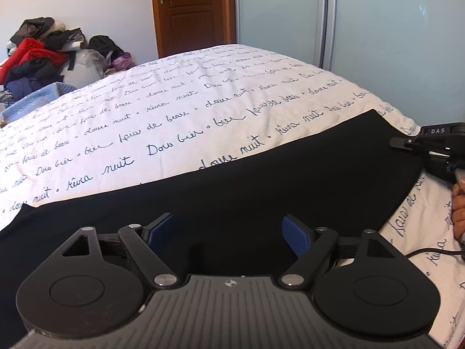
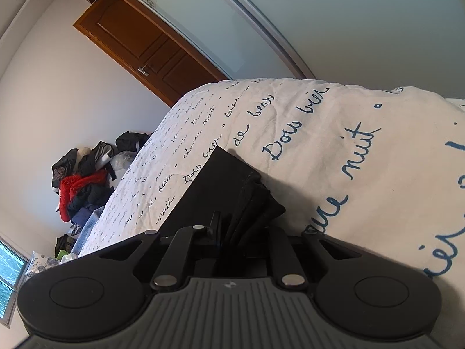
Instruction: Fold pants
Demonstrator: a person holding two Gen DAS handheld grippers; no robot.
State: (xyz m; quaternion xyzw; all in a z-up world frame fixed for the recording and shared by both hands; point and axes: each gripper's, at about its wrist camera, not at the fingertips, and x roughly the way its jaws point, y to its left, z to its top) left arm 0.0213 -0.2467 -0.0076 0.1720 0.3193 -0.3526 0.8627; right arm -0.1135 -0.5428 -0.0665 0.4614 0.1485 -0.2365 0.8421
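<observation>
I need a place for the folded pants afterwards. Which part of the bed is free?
Free: the white bedspread between the black pants and the wooden door. Crowded: the clothes pile beside the bed, and the pants' end, where the right gripper grips.

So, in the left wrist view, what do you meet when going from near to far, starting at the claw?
Left claw → black pants → white bedspread with writing → wooden door.

Wooden door, white walls, heaped clothes.
</observation>
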